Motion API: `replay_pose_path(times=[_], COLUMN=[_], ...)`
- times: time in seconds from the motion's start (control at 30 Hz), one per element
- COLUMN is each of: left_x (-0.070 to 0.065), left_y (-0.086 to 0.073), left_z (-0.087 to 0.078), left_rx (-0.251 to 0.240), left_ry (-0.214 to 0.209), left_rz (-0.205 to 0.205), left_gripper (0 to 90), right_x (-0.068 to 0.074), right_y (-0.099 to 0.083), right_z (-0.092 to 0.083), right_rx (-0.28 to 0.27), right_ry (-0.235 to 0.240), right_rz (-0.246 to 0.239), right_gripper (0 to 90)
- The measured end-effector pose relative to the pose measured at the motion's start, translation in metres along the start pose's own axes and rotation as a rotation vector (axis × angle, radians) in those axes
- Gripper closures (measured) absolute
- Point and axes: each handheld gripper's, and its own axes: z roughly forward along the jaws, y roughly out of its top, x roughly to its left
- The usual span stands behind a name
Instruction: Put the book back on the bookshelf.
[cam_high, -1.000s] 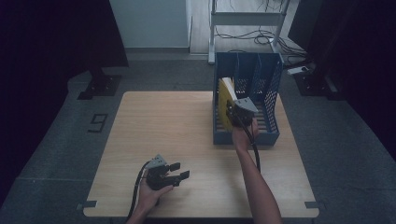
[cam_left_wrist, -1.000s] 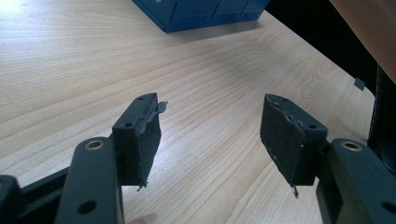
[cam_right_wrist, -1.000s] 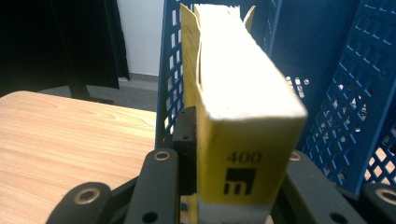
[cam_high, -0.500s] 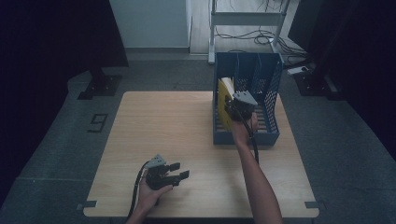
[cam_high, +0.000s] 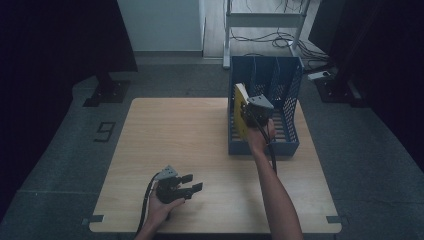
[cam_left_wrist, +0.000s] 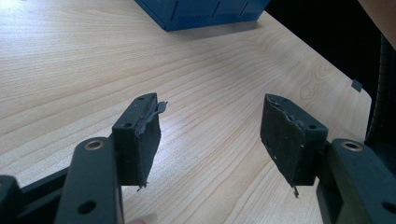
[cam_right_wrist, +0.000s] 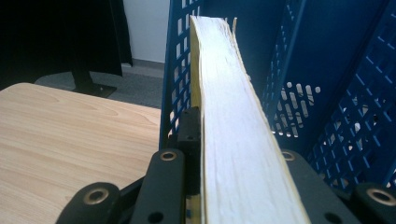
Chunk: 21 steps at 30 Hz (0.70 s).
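One yellow book (cam_right_wrist: 233, 140) now clamped tighter by right gripper (cam_high: 255, 111), jaws just closing, inside blue file rack (cam_high: 287, 145) near desk's far right corner; slotting nearly done. Left gripper (cam_high: 192, 183) idle, jaws wide, empty.

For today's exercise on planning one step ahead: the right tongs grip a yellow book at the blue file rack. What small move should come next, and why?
Probably lower the yellow book further into the leftmost slot of the blue file rack before letting go. The right tongs are clamped on it, and it leans, sticking up above the rack's left wall. The left tongs sit open and idle.
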Motion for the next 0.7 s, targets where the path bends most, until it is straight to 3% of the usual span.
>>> replay_pose_path(times=[0.7], left_x=[0.004], left_y=[0.000], left_z=[-0.002], left_rx=[-0.005], left_ry=[0.004], left_rz=[-0.014], left_gripper=[37.8], right_x=[0.001], right_y=[0.005], right_z=[0.013], right_rx=[-0.012], right_ry=[-0.030], right_rz=[0.021], right_gripper=[74.8])
